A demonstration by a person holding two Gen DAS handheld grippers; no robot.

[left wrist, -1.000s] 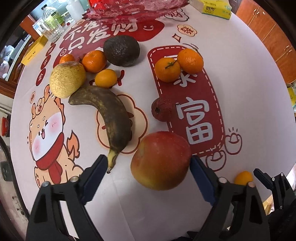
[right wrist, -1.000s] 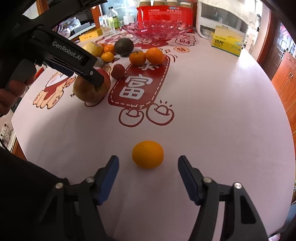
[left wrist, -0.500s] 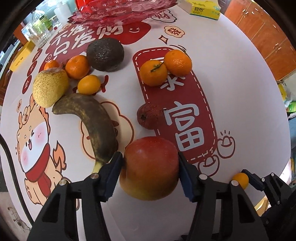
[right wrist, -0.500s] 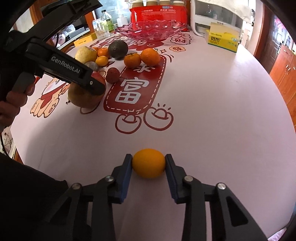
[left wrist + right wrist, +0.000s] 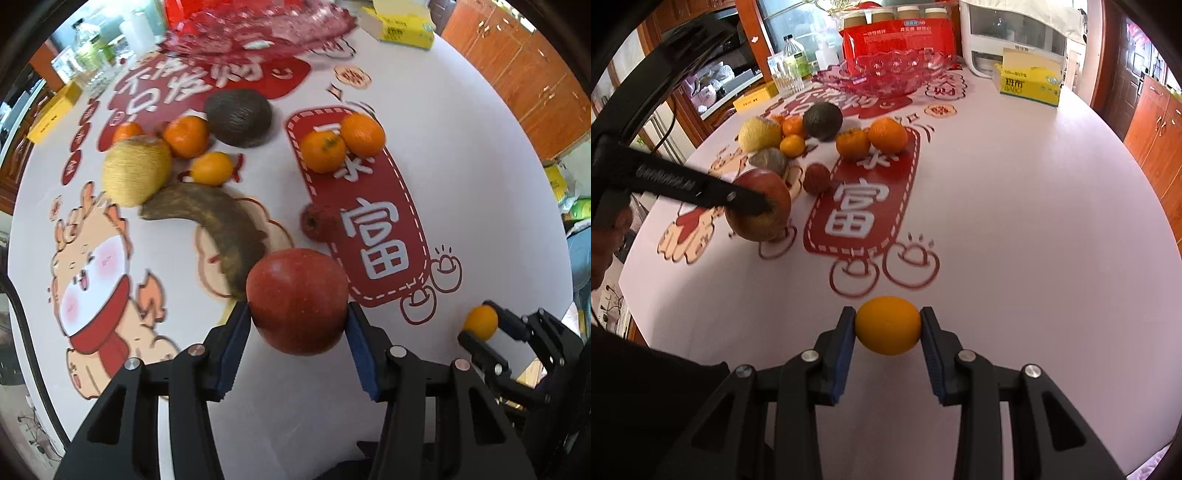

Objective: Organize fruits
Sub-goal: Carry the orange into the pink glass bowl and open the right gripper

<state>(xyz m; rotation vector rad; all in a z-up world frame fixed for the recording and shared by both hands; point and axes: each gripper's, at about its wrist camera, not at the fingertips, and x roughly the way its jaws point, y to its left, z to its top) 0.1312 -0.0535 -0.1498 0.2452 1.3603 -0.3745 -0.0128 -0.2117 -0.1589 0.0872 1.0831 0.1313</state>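
Note:
My left gripper [image 5: 296,314] has a red apple [image 5: 297,299] between its blue pads, which press on both sides as the jaws are closing; the apple hangs just above the printed tablecloth. In the right wrist view the same apple [image 5: 764,218] sits under the left gripper's black finger. My right gripper [image 5: 887,321] is shut on a small orange fruit [image 5: 887,326] near the table's front edge. A dark overripe banana [image 5: 218,225], a yellow pear [image 5: 136,171], an avocado [image 5: 238,118], two tangerines [image 5: 323,151] and a small red fruit [image 5: 317,221] lie behind the apple.
A red glass bowl [image 5: 886,74] stands at the far side of the round table [image 5: 1034,221]. A yellow tissue box [image 5: 1028,83] is at the back right, with bottles [image 5: 792,59] at the back left. A hand [image 5: 609,236] holds the left gripper at the left edge.
Both grippers went from open to closed: the left on the apple, which has risen slightly off the cloth, the right on the small orange fruit.

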